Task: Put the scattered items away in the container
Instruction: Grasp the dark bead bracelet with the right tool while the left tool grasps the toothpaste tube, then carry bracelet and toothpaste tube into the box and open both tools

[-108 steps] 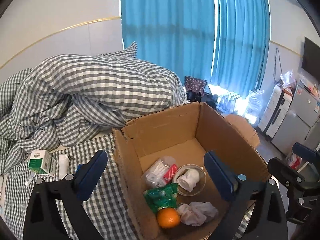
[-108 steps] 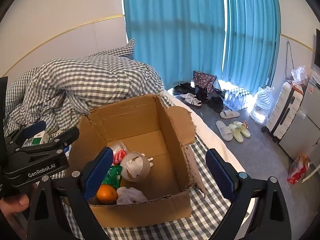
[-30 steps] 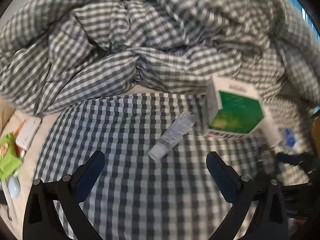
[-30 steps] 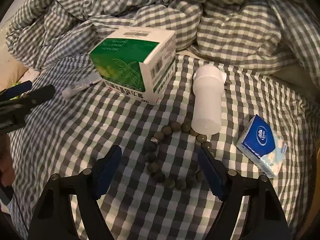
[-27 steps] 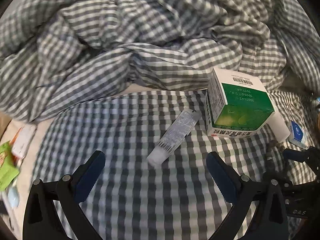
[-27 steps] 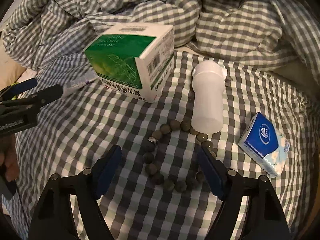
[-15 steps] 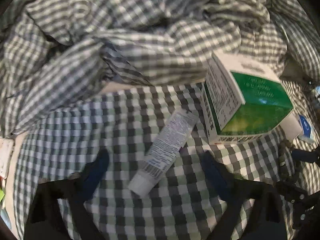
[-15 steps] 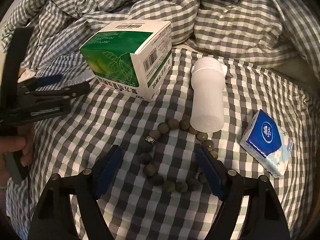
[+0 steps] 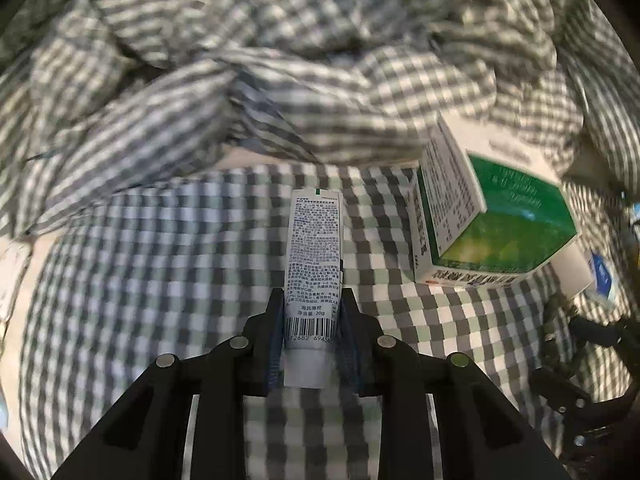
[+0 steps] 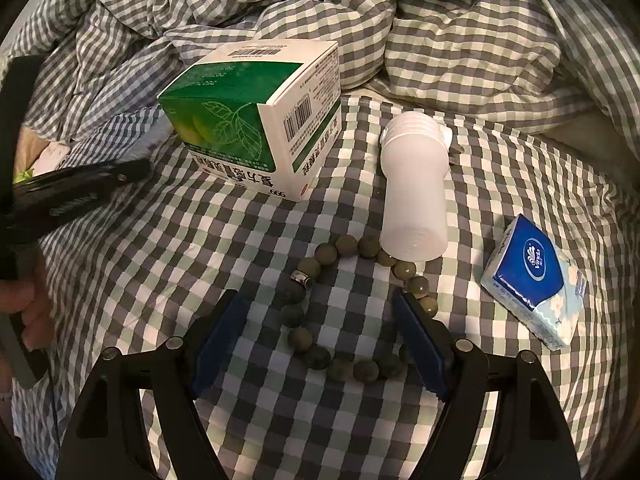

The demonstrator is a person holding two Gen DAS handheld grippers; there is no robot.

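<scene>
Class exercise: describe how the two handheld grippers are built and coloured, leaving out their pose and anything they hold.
Both the left gripper and the right gripper have black plastic frames that fork into two arms, with round silver fasteners at the joints. Their fingers carry flat dark-blue pads. A bare hand grips the left tool's handle; no sleeve or cable shows.
</scene>
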